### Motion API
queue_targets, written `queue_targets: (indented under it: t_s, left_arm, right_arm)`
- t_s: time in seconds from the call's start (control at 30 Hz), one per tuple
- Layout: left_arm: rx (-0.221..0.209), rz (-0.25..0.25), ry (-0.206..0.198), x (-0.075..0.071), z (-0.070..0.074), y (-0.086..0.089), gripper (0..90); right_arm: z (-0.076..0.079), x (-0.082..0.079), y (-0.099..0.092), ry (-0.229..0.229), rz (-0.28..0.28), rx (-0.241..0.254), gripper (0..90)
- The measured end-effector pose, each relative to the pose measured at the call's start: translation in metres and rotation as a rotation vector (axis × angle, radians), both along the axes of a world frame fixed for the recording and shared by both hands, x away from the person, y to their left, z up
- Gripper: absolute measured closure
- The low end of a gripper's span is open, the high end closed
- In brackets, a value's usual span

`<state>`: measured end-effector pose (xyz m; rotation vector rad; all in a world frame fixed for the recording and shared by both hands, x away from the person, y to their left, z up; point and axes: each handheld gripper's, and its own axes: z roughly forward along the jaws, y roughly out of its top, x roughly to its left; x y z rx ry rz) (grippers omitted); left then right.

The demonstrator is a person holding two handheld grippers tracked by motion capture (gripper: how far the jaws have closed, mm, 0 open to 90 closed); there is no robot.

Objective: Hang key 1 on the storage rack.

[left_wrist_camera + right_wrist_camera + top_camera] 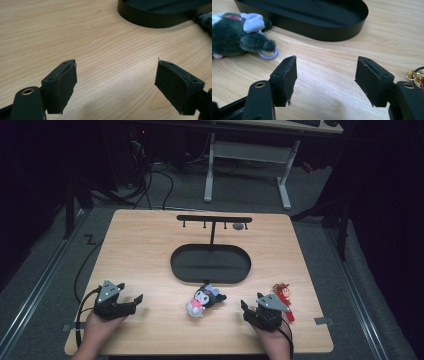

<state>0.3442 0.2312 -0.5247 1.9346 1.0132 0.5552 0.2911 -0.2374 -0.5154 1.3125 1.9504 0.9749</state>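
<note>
Left claw (131, 300) and right claw (246, 308) both gape wide, empty, low over the light wooden bench (145, 250); dark plush toy keyring (205, 300) lies between them, beside the black oval tray (210, 264); risk: its soft body may slip a shallow pinch.

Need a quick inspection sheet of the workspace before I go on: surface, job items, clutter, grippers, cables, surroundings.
Surface: wooden table, tape marks near front corners.
Job's things: black oval tray with hook stand at centre; plush keychain just in front; red doll keychain front right.
Clutter: nothing seen.
Grippers: left gripper and right gripper open, empty, at the front edge.
Cables: one trails from each gripper.
Surroundings: dark; white desk frame behind.
</note>
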Motion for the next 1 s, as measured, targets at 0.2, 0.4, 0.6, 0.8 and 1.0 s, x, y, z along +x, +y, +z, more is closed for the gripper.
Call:
queue_targets:
  t_s: [0.2, 0.4, 0.6, 0.8, 1.0]
  left_arm:
    - [0.011, -0.021, -0.019, 0.0, 0.0, -0.01, 17.9]
    - [-0.001, -0.034, -0.02, 0.002, 0.0, -0.016, 17.9]
    - [-0.002, -0.044, -0.009, 0.001, -0.001, -0.018, 17.9]
    - [-0.037, -0.038, -0.018, 0.002, 0.001, -0.016, 18.2]
    - [-0.048, -0.047, -0.048, 0.003, 0.003, -0.017, 17.9]
  right_arm:
    - [-0.003, 0.002, -0.003, 0.006, 0.05, 0.005, 32.4]
    - [-0.004, -0.001, -0.004, -0.012, 0.092, 0.016, 31.5]
    - [-0.008, -0.001, -0.002, 0.011, 0.118, 0.015, 26.6]
    - [-0.007, 0.0, -0.002, 0.002, 0.129, 0.062, 24.8]
    - [-0.009, 0.001, -0.002, 0.018, 0.132, 0.069, 23.5]
